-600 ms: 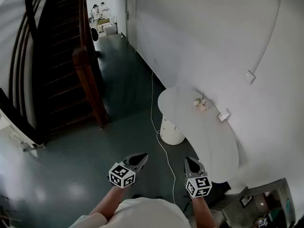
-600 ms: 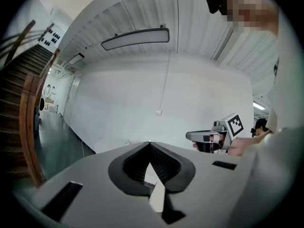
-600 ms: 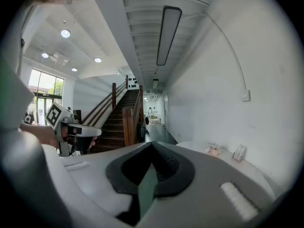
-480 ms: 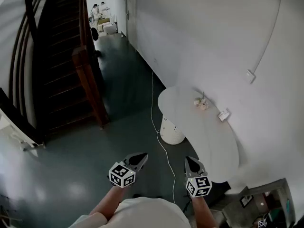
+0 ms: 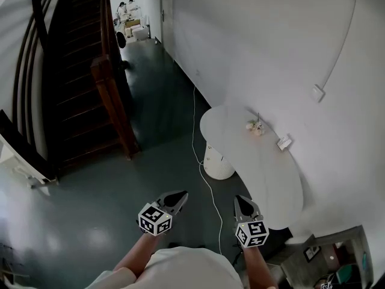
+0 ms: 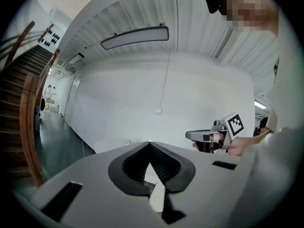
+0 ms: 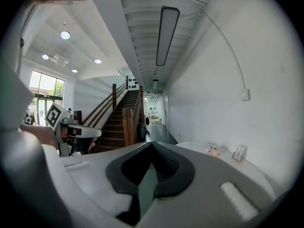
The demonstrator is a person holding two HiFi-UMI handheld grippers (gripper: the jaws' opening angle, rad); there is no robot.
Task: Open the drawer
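1. Drawer: I cannot pick one out in any of the three views. The only candidate is a dark cluttered corner (image 5: 337, 259) at the bottom right of the head view, too small to read.
2. Seen from the head, the left gripper (image 5: 179, 194) and the right gripper (image 5: 242, 201) are held side by side over the dark green floor (image 5: 90, 209). They are apart from each other and touch nothing.
3. Each gripper's own view settles the claws: both pairs of jaws are closed tip to tip with nothing between them.
4. Only the head view lays out the room. A white oval table (image 5: 271, 185) stands against the wall just ahead of the right gripper. A white cable (image 5: 194, 122) trails across the floor past the table's pedestal (image 5: 216, 164).
5. The right gripper view shows the small ornament (image 7: 212, 149) and a little card stand (image 7: 239, 153) on that table from the side. It also shows the wooden staircase (image 7: 118, 115) and bright windows (image 7: 45, 91) that the head view misses.
6. The left gripper view looks towards the white wall and up at a long ceiling lamp (image 6: 135, 36).
7. Two people (image 5: 125, 8) stand far down the corridor.
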